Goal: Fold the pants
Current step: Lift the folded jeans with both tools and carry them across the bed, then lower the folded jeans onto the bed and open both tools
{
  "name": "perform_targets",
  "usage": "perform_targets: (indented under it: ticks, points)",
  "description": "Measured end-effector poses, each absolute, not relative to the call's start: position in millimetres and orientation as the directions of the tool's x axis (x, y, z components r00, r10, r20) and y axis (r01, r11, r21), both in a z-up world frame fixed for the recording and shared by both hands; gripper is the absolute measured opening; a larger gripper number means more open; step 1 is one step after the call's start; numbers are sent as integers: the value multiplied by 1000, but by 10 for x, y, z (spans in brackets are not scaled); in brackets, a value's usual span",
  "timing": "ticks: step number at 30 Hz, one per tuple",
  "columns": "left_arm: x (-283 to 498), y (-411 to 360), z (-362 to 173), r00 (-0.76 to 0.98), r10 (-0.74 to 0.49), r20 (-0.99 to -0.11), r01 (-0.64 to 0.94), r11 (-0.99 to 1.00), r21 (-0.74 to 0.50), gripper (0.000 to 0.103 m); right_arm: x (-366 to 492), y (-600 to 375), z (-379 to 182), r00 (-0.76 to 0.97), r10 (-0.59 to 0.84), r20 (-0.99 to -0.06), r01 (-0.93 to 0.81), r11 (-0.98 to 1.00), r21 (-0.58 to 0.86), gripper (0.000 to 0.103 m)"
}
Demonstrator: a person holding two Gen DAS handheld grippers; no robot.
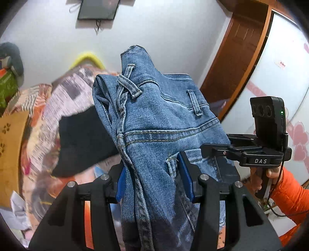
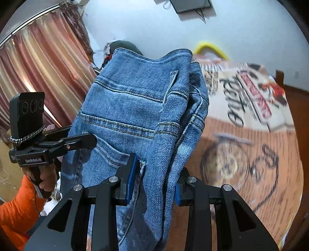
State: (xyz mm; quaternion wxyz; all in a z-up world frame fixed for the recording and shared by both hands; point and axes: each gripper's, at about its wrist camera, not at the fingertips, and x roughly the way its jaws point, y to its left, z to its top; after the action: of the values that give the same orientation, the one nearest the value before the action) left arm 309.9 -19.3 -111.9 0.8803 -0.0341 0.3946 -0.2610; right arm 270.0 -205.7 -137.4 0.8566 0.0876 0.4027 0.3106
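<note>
Left wrist view: left gripper point(image 1: 152, 177) clenched on jeans point(image 1: 154, 119), bunched at frame centre. Right wrist view: right gripper point(image 2: 154, 181) likewise clamping jeans point(image 2: 135, 115), centre. Probably heavy, floppy denim; best gripped at waistband.

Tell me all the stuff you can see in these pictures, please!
jeans: one pair, blue denim, held up in the air between both grippers
bedspread: one, patterned with lettering and drawings, on the bed below
black cloth: one, black, lying on the bedspread
yellow thing: one, yellow, at the far edge of the bed
curtain: one, pinkish, by the wall
dark frame: one, black, on the white wall
wooden door frame: one, brown
left hand-held gripper: one, black with blue pads, clamped on the jeans
right hand-held gripper: one, black with blue pads, clamped on the jeans
orange sleeve: the person's arm
</note>
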Motion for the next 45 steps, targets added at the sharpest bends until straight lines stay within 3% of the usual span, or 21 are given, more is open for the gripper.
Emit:
perform_targets:
  ticks: [15, 31, 38, 45]
  points:
    - [4034, 468, -1155, 605, -440, -663, 377, 892, -247, 48, 3623, -1470, -1278, 505, 621, -599, -501, 776, 383, 29]
    - [5251, 968, -2247, 545, -421, -725, 269, 907, -325, 48, 4647, -1111, -2143, 487, 582, -651, -404, 811, 423, 29]
    - [5571, 1084, -3041, 433, -385, -815, 120, 921, -371, 49, 4858, -1047, -2588, 446, 565, -694, -358, 823, 441, 29]
    - [5419, 1095, -2926, 454, -346, -821, 103, 936, -337, 50, 4731, -1091, -2483, 441, 550, -709, -380, 830, 408, 31]
